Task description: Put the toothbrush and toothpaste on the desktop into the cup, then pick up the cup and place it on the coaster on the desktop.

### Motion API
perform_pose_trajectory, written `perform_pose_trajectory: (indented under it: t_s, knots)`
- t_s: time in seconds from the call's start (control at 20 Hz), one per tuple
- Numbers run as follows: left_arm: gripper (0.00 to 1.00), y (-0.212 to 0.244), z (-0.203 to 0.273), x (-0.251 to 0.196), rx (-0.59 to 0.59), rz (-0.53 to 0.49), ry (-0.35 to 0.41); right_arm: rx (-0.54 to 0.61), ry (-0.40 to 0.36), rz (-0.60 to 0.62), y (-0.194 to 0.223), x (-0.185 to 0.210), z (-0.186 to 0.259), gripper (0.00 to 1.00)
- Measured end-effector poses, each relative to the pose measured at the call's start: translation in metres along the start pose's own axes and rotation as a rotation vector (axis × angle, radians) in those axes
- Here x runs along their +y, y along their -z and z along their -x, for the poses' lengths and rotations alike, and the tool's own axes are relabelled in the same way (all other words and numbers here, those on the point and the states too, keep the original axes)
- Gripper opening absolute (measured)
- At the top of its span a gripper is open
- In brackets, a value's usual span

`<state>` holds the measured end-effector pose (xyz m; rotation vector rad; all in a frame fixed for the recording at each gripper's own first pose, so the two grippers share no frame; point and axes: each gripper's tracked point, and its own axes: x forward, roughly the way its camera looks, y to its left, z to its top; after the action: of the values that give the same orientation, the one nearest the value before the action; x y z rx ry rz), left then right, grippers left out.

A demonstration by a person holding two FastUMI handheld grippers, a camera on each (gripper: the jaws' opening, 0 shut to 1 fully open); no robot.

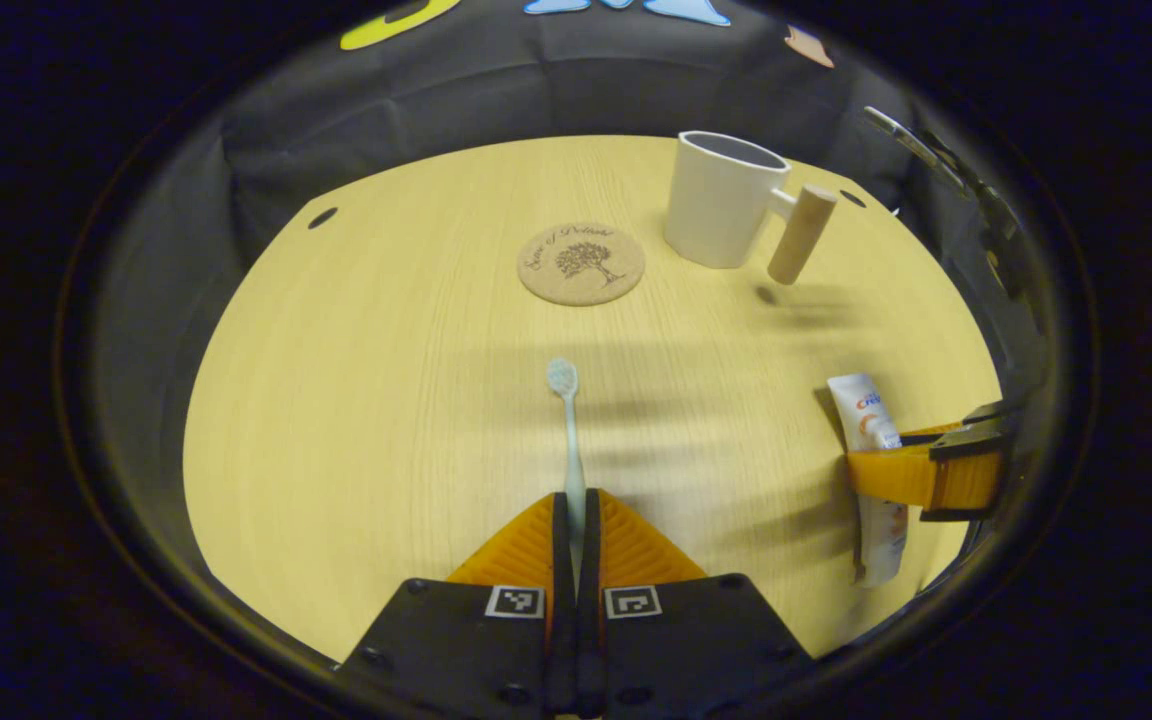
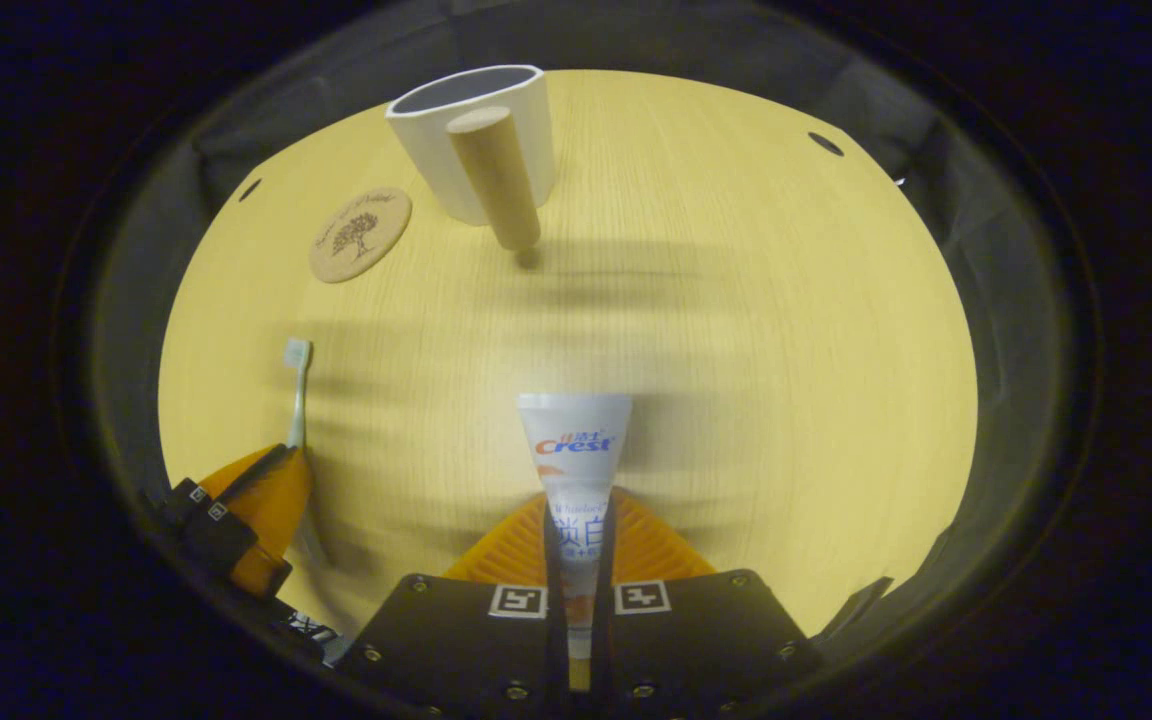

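1. With both items clamped and the cup [image 1: 725,200] standing upright and empty-looking at the far side of the desktop [image 1: 386,400], treat the transfer into the cup as the step in hand.
2. Left gripper [image 1: 576,515]: closed narrow on the toothbrush [image 1: 567,430], both fingers pressing the handle, bristle head pointing forward toward the coaster [image 1: 581,263].
3. Right gripper [image 2: 577,530]: closed narrow on the toothpaste [image 2: 576,450], both fingers pressing the tube near its middle, flat crimped end pointing forward toward the cup.
4. Cannot tell from either view whether the two items are lifted clear of the desktop or resting on it; confirm clearance before travelling.
5. Cup position: just beside the coaster, apart from it, wooden handle [image 2: 494,175] jutting toward the right gripper.
6. Recommended order: one item at a time, to keep the two grippers well apart above the narrow cup mouth.
7. Approach from above, tilt the item near upright, lower the end past the rim, then open.
8. Avoid striking the wooden handle or the rim; likely risk is tipping the cup.
9. Keep the grip firm on the toothbrush; likely to pivot between the fingers on account of the thin handle.
10. Leave the coaster untouched until both items stand inside the cup.
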<state>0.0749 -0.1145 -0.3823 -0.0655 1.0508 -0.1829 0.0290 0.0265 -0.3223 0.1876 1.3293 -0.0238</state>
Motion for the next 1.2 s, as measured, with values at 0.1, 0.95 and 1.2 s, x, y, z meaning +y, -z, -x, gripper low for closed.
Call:
perform_pose_trajectory:
  t_s: [0.1, 0.95, 1.2]
  knots:
    - [0.08, -0.001, 0.001, 0.001, -0.030, -0.007, 0.004, -0.020, -0.033, -0.020, 0.001, 0.000, -0.001, 0.10]
    - [0.07, -0.063, 0.055, 0.009, -0.276, -0.045, 0.065, -0.326, -0.194, -0.213, -0.086, -0.018, 0.105, 0.10]
    - [0.08, -0.088, 0.070, 0.010, -0.326, -0.026, 0.081, -0.438, -0.228, -0.262, -0.156, -0.011, 0.131, 0.10]
